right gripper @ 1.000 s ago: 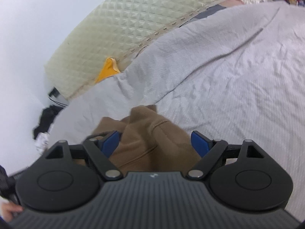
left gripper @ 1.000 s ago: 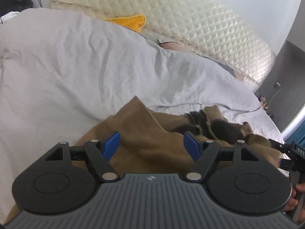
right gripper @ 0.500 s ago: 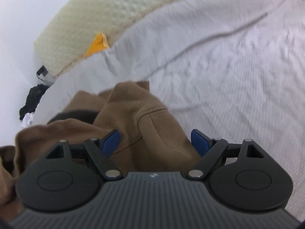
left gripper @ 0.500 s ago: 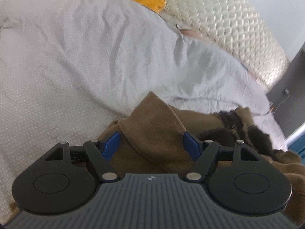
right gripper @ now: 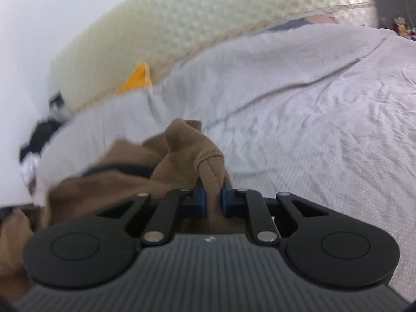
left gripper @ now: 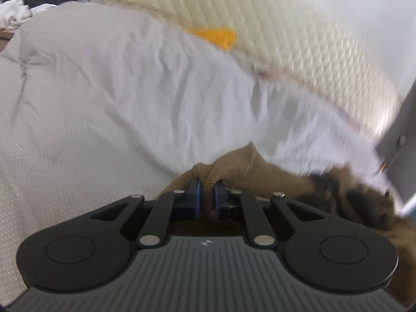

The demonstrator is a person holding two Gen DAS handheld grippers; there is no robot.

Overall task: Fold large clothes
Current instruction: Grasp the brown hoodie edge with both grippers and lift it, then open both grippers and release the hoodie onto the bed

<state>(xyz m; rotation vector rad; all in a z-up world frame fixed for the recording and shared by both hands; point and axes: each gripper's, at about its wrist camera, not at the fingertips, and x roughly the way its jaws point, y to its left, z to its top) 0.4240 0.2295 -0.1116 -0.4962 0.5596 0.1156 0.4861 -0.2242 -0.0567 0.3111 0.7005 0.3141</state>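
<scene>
Brown ribbed garment point(left gripper: 234, 166), bunched on grey bedcover point(left gripper: 104, 104): left gripper point(left gripper: 207, 200) and right gripper point(right gripper: 213, 199) each clamped on its hem; grasp step, next likely lifting and spreading flat.

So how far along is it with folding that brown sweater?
Barely begun. Done: both grips are made, the left gripper and right gripper each shut on a ribbed edge of the brown sweater. In hand: the sweater hangs bunched between them above the grey bedspread. Left: spreading it flat and making every fold; none shows yet.
</scene>
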